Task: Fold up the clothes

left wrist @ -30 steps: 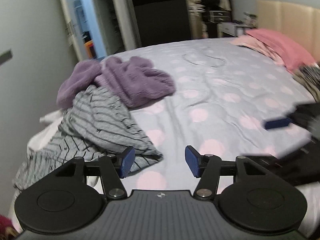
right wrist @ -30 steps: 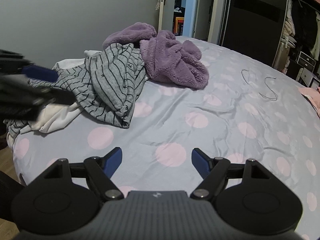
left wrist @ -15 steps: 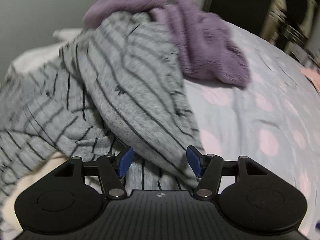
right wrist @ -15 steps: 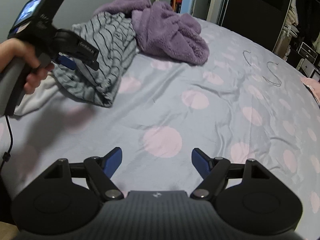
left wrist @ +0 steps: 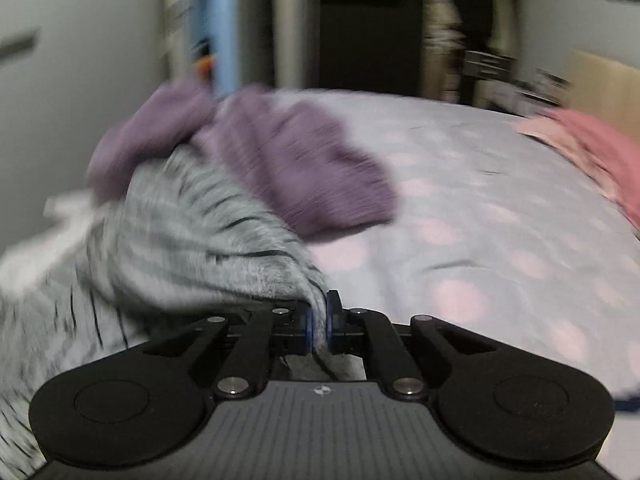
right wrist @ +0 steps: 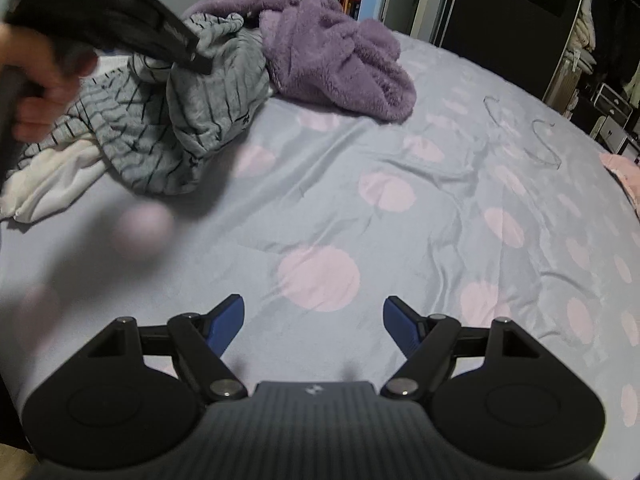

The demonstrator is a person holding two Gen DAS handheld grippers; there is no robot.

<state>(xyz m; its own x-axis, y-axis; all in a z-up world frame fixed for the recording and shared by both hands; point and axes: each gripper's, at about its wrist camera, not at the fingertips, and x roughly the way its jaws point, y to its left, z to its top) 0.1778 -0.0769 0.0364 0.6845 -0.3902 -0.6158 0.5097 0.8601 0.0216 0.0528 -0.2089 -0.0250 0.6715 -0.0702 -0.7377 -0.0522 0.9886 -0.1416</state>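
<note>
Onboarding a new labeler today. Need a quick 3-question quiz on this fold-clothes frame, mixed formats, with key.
1. Multiple choice: what is the left gripper clamped on?
A. the purple fleece garment
B. the grey striped garment
C. the white cloth

2. True or false: the right gripper is shut on a fold of the polka-dot bedsheet.

3. Fill in: in the right wrist view, two thin wire ____ lie on the sheet, far right of the clothes pile.

Key:
1. B
2. False: its jaws are wide apart, holding nothing, above bare sheet.
3. Hangers, by their look.
</note>
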